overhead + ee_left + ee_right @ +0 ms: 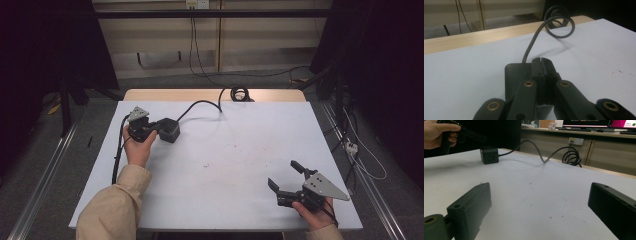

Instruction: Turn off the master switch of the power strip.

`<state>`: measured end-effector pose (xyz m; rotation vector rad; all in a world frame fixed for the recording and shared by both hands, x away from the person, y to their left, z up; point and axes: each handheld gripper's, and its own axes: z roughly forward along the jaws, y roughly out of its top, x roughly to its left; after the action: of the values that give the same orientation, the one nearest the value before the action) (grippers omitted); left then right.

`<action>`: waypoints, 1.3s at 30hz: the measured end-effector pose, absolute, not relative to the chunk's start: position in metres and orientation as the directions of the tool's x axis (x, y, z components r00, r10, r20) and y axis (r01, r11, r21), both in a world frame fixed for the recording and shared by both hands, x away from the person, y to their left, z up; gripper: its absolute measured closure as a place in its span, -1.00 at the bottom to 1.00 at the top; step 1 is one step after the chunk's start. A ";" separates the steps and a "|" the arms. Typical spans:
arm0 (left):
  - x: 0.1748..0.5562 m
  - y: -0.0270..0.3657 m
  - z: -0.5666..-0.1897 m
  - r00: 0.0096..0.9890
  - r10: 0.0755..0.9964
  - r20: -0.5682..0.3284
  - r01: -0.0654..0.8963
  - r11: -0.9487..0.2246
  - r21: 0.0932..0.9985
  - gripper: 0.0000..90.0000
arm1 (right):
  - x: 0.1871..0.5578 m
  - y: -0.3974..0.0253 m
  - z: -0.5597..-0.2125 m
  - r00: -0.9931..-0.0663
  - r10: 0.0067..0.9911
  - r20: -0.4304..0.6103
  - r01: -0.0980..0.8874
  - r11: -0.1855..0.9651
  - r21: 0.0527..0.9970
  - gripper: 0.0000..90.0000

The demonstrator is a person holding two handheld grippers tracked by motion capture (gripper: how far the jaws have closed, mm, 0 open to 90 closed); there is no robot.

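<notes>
We note the white worktop (225, 165), bare except near its far-left corner. There sits the black power cube (169, 130), its cable (200, 105) running to a coil (239, 93) at the far edge, likely kept slack so the cube can shift. Our left claw (150, 131) rests against the cube, jaws pressed together with nothing between them, probably nudging or steadying it. Our right claw (285, 179) waits near the near-right corner, jaws spread wide, holding nothing.
</notes>
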<state>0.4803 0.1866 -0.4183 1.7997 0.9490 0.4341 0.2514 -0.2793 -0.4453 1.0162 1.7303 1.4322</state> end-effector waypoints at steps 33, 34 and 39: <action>0.483 0.184 -0.426 0.610 0.785 -0.106 0.433 -0.219 0.874 1.00 | 0.251 -0.280 -0.445 -0.474 0.880 -0.019 0.148 0.101 0.984 -0.90; 0.483 0.185 -0.427 0.610 0.786 -0.104 0.432 -0.220 0.875 1.00 | 0.251 -0.280 -0.445 -0.474 0.880 -0.019 0.148 0.101 0.984 -0.90; 0.484 0.185 -0.428 0.601 0.792 -0.107 0.434 -0.210 0.876 1.00 | 0.251 -0.280 -0.445 -0.474 0.880 -0.020 0.148 0.102 0.984 -0.90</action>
<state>0.4841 0.1854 -0.4276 1.8427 0.9908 0.4556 0.2512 -0.2802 -0.4451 1.0123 1.7277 1.4256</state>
